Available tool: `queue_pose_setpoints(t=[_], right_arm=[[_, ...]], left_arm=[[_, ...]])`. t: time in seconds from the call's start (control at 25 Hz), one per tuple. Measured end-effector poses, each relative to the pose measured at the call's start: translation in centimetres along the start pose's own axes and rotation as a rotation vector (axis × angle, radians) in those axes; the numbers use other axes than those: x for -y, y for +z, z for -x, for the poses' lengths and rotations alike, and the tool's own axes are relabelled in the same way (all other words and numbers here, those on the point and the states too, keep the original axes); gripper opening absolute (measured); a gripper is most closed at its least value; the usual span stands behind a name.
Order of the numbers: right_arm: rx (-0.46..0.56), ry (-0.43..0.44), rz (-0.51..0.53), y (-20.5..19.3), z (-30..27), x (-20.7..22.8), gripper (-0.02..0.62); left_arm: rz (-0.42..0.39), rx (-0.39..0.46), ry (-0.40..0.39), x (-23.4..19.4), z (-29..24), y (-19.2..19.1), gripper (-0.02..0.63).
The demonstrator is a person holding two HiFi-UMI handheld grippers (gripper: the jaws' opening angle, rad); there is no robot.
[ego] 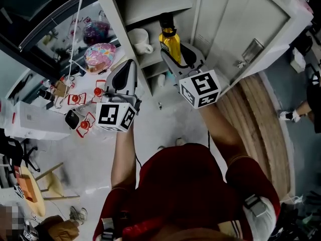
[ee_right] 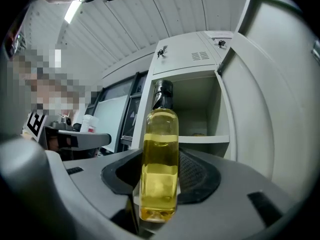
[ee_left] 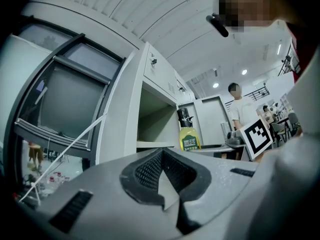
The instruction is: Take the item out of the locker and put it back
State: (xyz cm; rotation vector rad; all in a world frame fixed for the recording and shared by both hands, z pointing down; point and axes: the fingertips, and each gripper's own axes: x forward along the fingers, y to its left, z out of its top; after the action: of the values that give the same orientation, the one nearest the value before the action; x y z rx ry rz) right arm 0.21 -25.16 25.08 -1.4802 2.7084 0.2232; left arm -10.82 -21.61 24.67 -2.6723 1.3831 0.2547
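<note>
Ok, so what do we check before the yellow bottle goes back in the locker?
1. Bottle held tight by the right gripper: ok, it sits pinched between the jaws.
2. Bottle upright, dark cap on: ok.
3. Locker door open: ok, swung wide.
4. Room on the shelf: cannot tell. A white mug already stands in the locker.
5. Left gripper out of the way: ok, shut, empty and off to the side.
</note>
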Motion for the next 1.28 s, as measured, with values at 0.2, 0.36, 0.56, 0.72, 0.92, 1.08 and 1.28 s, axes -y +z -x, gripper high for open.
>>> queue_pose_setpoints(t=[0.2,0.36,0.56,0.72,0.92,1.08,1.28], right_arm=[[0.009,0.006,0.003,-1.0,1.2,-0.5,0.189],[0.017,0.017,0.001,-2.1,2.0,-1.1,0.19],[0.008,0.027,-0.029,-4.1,2.7,-1.8,0.189],[0.002,0.029,-0.048,-5.4,3.3,-1.9,0.189],[-0.01,0.032,-0.062,-7.1,3.9,-2.1,0.189],[-0.02,0.04,-0.068,-8.7,4.5,-2.3,0.19],[-0.031,0.057,-0.079,-11.1,5.2,-2.4,0.189]], left_arm=[[-0.002,0.011,-0.003,1.3,0.0,-0.9,0.006],[-0.003,0.01,-0.002,1.8,0.4,-1.8,0.006],[0.001,-0.001,0.01,2.0,1.0,-3.3,0.006],[-0.004,-0.001,0.017,2.3,1.5,-4.0,0.006],[-0.002,-0.003,0.025,2.6,1.8,-4.9,0.006],[-0.003,-0.011,0.029,2.8,2.0,-5.7,0.006],[-0.001,-0.027,0.035,2.9,2.2,-7.2,0.006]])
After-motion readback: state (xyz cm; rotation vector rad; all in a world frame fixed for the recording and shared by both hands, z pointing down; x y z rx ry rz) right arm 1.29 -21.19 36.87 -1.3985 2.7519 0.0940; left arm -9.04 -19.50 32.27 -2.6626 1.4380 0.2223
